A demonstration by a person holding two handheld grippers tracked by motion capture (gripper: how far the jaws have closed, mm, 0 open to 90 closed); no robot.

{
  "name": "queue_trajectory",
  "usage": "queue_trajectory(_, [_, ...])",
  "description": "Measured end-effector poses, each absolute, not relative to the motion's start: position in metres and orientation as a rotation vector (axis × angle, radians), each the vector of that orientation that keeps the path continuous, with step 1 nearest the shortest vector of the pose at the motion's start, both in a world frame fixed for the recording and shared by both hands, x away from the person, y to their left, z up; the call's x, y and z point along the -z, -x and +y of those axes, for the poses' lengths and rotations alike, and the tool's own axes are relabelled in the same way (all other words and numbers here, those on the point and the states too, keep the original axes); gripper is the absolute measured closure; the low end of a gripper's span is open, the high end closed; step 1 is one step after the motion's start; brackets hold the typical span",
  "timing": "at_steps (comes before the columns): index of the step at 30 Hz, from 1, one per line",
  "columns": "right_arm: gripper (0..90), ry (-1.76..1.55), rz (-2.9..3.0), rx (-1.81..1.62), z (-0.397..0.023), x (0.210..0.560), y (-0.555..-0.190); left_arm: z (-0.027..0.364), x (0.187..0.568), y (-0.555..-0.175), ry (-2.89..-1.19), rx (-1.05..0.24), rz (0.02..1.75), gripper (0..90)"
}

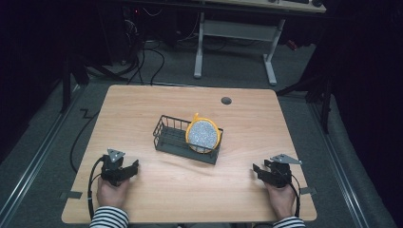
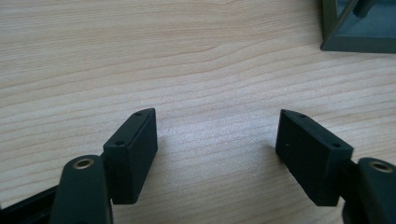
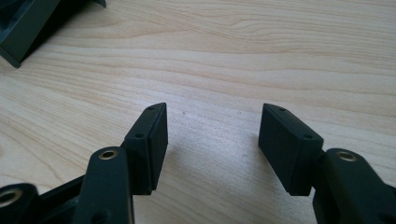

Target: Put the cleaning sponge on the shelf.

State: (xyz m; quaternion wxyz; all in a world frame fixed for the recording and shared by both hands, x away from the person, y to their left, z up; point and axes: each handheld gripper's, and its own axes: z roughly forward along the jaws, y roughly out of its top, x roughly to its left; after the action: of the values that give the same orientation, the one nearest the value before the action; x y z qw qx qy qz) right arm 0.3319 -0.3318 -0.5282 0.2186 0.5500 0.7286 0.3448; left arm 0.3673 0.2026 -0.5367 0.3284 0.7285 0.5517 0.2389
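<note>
Jaws of the left gripper (image 2: pixel 215 140) stand wide apart over bare wood, nothing between them. Right gripper (image 3: pixel 212 135) likewise gapes wide, nothing between its pads, low over the table (image 1: pixel 142 104). Both sit near the front edge, well apart. Between and beyond them a dark wire rack (image 1: pixel 167 137) holds a yellow-rimmed speckled plate (image 1: pixel 203 135), upright on edge at the rack's right end.
</note>
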Motion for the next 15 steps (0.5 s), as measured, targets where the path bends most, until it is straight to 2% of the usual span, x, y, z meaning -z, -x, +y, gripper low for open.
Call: queue_trajectory(15, [39.1,-1.459,2.05,-0.88,-0.32,0.53,-0.334,0.203,0.537,-0.367,-1.906,-0.625,1.444,30.0])
